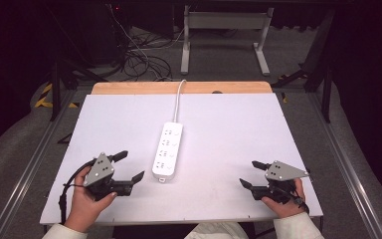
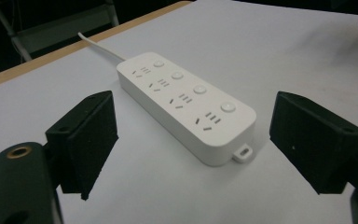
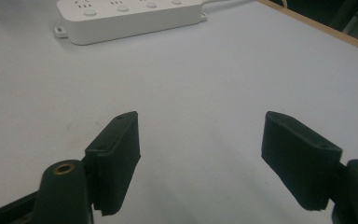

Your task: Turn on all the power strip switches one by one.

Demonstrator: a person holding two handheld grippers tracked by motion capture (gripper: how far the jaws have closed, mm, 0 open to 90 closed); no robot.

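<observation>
A white power strip (image 1: 167, 150) with several sockets and round buttons lies lengthwise in the middle of the white table (image 1: 229, 129); its white cable (image 1: 178, 99) runs off the far edge. My left gripper (image 1: 131, 167) sits near the front left, open and empty, its jaws pointing at the strip's near end (image 2: 186, 105). My right gripper (image 1: 252, 174) rests at the front right, also open with nothing between its jaws; the strip (image 3: 126, 14) lies well ahead of it at the top left of the right gripper view.
A wooden strip (image 1: 179, 87) borders the table's far edge. Behind the table are a white table frame (image 1: 224, 35) and tangled cables (image 1: 139, 59) on the floor. Metal rails (image 1: 345, 164) run along both sides.
</observation>
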